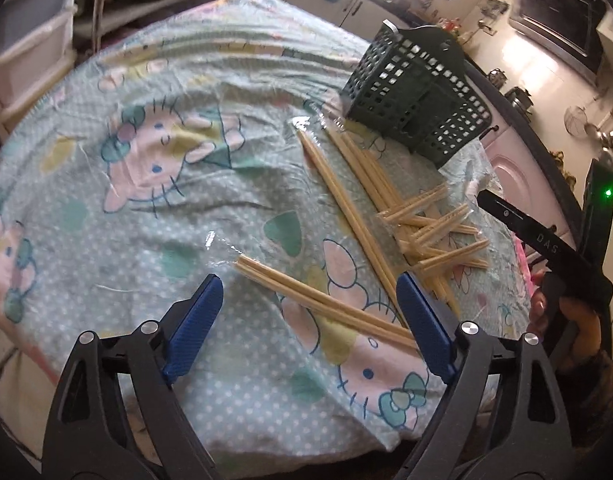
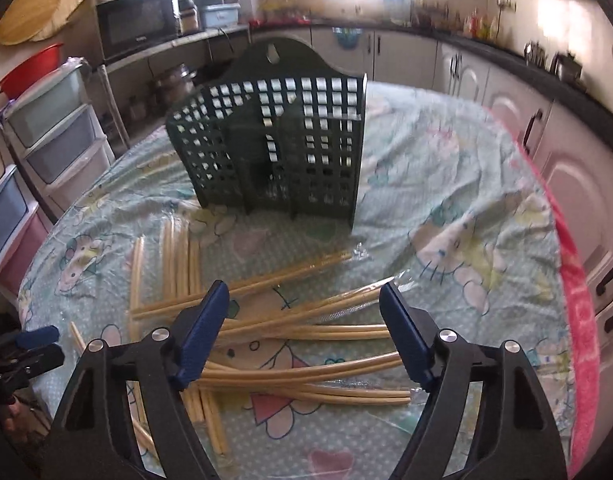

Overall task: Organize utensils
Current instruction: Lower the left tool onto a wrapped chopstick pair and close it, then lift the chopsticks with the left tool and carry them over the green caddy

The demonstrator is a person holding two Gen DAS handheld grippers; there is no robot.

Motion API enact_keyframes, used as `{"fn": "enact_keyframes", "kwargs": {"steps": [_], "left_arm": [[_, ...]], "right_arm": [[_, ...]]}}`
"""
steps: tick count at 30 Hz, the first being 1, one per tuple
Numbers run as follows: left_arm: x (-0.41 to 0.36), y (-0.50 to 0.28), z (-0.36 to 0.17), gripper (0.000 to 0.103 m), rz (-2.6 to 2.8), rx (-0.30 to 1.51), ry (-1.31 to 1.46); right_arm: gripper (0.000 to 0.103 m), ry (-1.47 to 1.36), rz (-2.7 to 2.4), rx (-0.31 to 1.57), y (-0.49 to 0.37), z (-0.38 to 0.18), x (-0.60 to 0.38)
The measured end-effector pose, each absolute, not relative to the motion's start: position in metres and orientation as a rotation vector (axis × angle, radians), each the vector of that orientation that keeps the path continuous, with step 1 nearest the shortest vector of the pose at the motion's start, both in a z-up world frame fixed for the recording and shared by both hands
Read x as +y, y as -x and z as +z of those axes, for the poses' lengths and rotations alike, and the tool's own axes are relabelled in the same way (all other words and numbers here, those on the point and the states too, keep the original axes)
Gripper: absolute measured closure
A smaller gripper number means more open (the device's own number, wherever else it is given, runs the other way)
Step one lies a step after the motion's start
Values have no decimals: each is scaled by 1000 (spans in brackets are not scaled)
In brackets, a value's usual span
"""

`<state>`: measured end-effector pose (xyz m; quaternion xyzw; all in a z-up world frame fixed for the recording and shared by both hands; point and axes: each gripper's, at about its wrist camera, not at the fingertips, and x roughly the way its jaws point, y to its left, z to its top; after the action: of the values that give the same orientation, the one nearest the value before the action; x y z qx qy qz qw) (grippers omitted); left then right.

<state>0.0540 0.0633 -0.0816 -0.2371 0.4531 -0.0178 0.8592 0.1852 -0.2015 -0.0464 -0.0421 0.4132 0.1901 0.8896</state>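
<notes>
left tongs released, held over a wrapped chopstick pair for pickup | right tongs released above chopstick pile before green caddy | tabletop cloth-covered

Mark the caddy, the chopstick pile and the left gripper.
caddy [image 2: 306,152], right wrist view, front lattice wall.
chopstick pile [image 2: 306,332], right wrist view, a stick mid-pile.
left gripper [image 1: 310,324], left wrist view, midway between its open blue fingertips.

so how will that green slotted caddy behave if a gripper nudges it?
The green caddy looks like thin perforated plastic and seems empty, so probably light. It stands tall on the wrinkled tablecloth, so it may tip or slide rather than resist.
</notes>
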Motion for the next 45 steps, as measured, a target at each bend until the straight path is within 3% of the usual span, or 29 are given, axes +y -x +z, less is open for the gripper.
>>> {"fn": "enact_keyframes", "kwargs": {"steps": [5,16,24,27,29,35,45], "left_arm": [[75,-66,-93,31,6,980,582],[96,-86,-95,62,70,982,607],[107,-95,-98,81,85,983,603],[110,-94,-99,91,90,985,606],[112,-93,-100,100,87,985,606],[117,-93,-94,101,30,962,635],[116,-98,-38,102,-49,824,609]], "right_arm": [[35,22,374,937,-208,-55,-206],[57,-159,318,1139,-261,-83,-207],[66,-277,284,1198,-280,-88,-217],[77,-319,271,1203,-286,-89,-224],[89,-347,274,1199,-290,-88,-231],[99,-407,314,1169,-291,-75,-251],[102,-393,473,1027,-265,-21,-262]]}}
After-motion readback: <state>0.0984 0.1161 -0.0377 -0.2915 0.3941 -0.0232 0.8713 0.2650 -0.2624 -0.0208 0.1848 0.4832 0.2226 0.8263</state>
